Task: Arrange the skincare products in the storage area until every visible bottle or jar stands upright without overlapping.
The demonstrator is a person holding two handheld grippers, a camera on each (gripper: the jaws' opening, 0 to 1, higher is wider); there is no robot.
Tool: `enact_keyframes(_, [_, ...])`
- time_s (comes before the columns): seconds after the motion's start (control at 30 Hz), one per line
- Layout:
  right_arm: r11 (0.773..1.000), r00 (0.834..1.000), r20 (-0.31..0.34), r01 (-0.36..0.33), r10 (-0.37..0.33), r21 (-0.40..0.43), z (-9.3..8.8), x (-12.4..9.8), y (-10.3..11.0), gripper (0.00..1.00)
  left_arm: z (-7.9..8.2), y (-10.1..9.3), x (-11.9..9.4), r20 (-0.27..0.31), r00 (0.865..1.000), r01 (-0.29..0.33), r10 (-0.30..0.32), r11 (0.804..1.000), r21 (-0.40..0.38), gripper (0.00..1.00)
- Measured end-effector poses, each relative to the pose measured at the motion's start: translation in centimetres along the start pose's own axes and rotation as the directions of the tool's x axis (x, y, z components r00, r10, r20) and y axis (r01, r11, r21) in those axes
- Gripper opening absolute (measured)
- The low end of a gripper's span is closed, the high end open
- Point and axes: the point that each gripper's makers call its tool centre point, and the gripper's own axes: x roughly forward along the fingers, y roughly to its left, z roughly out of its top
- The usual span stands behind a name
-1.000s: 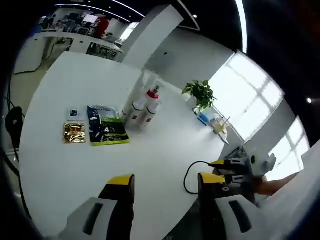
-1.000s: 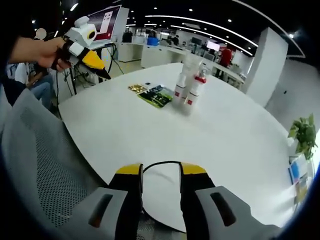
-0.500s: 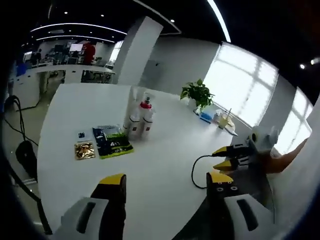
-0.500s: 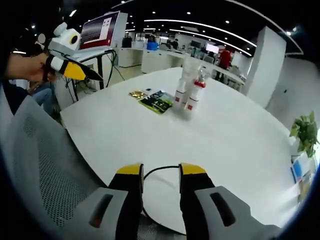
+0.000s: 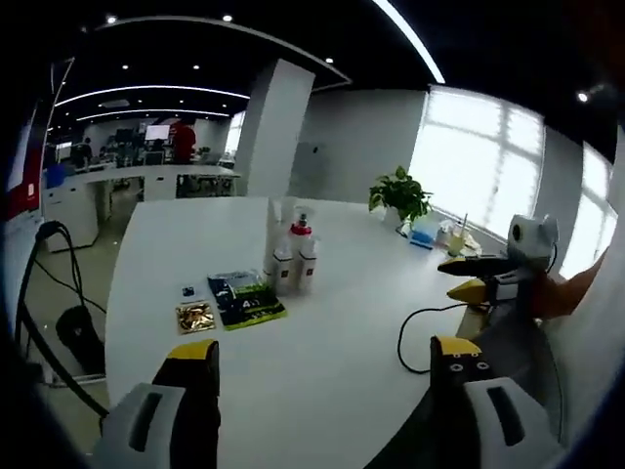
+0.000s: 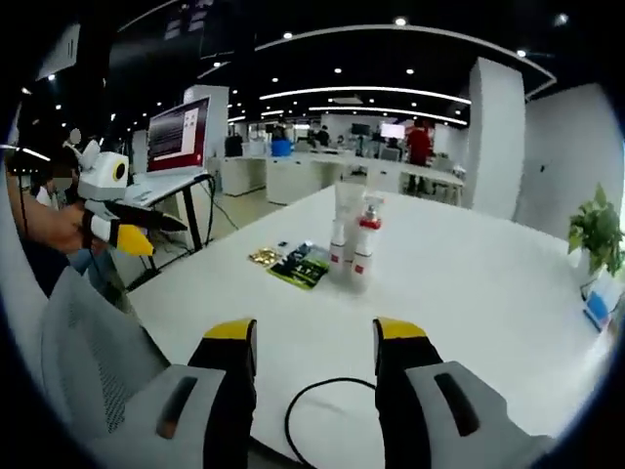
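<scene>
Both my tools, left [image 5: 317, 366] and right [image 6: 314, 337], hang wide open and empty, well short of the bottles [image 6: 352, 246]. Those stand bunched, touching, on the desk [image 6: 469, 283]; reaching in carelessly, I judge, could topple several together.

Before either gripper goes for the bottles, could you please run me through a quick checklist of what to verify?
1. Bottles upright: ok, clustered standing on the table.
2. Bottles not overlapping: cannot tell, too tightly grouped.
3. Left gripper open, empty: ok.
4. Right gripper open, empty: ok.
5. Sachets lie flat beside the bottles: ok.
6. Cable off the right gripper's path: not ok, it loops just ahead of the jaws.
</scene>
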Motion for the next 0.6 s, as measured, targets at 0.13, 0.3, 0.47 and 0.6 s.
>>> enact_keyframes(0.13, [0.998, 0.996, 0.076, -0.040, 0.037, 0.044, 1.6, 0.6, 0.9, 0.64, 0.6, 0.0, -0.4, 0.054, 0.998, -0.025, 0.024, 1.000, 0.008, 0.99])
enact_keyframes(0.3, [0.997, 0.994, 0.085, -0.074, 0.072, 0.015, 1.5, 0.8, 1.9, 0.75, 0.7, -0.3, -0.8, 0.107, 0.993, -0.048, 0.046, 0.999, 0.010, 1.00])
enact_keyframes(0.47, [0.996, 0.997, 0.017, -0.081, 0.081, -0.033, -0.1, 0.8, 2.2, 0.74, -0.6, -0.7, 0.1, 0.098, 0.994, -0.053, 0.053, 0.999, 0.000, 1.00])
enact_keyframes(0.6, [0.992, 0.995, 0.004, -0.095, 0.096, -0.088, -0.6, 1.0, 2.9, 0.72, -1.7, -1.0, 0.8, 0.029, 0.997, -0.071, 0.068, 0.993, 0.091, 0.98])
